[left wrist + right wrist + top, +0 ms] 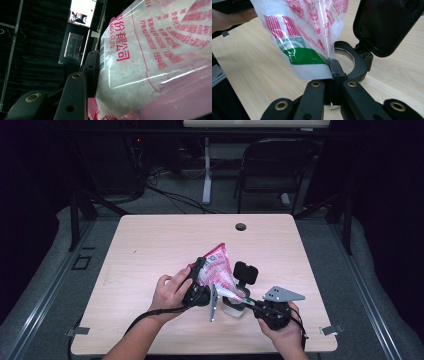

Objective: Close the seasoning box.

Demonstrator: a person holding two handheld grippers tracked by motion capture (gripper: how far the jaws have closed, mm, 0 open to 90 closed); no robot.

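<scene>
While the left gripper [200, 279] clamps the salt bag [216, 270] tilted at table centre, keep the right gripper [248, 303], pinched shut on its lower corner, over the jar [234, 306] at 5 o'clock.

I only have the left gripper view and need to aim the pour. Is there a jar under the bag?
Observer: Yes. In the high view a small jar stands on the table, right under the lower end of the bag.
Operator: Is its lid out of the way?
Observer: Yes. The black lid is flipped up on its hinge and the jar's mouth is open.
Operator: What is the right gripper doing?
Observer: The right gripper is shut on the bag's lower corner and holds it just over the jar's mouth.
</scene>
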